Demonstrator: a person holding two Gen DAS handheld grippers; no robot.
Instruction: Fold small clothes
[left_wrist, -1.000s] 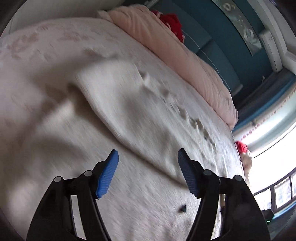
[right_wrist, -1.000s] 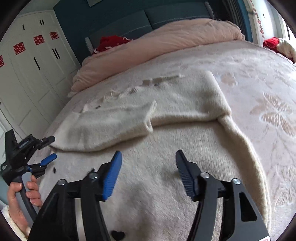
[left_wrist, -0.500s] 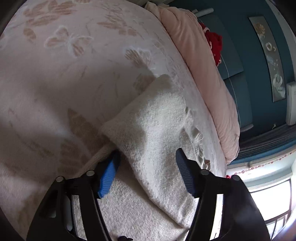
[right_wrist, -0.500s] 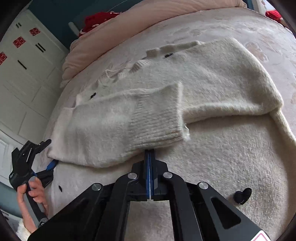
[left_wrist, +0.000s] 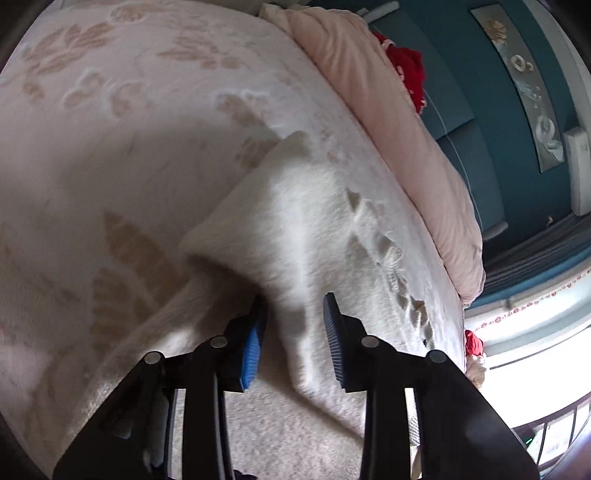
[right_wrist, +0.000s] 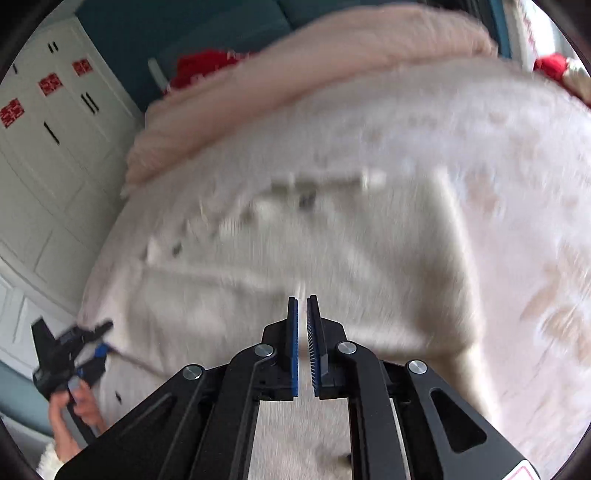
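Two grippers are working over one cream sweater, which is lying spread on the flowered bedspread, its body reaching toward the rolled pink duvet at the head of the bed.

Starting on the left, we are bringing the left gripper down at the sweater's left edge. Its jaws are closing and are standing only partly apart now, with a raised fold of knit running up between the blue pads; whether the pads are pressing on it yet we cannot tell, since the fabric is blurred there. The fold's long axis is running away from us, up and slightly right toward the duvet, so the cloth is lying straight ahead of these jaws rather than to either side. In the right wrist view the same tool is showing small at the far left, in a hand, its tip touching the sweater's hem corner.

Moving right, we are holding the right gripper over the sweater's lower middle. Its jaws are opening from a narrow slit, and we are seeing nothing gripped between them, only blurred knit behind them.

We are judging that the left hand is the nearer one to a usable edge, and that the coming fold hinges on carrying that edge rightward across the body, toward the right gripper.
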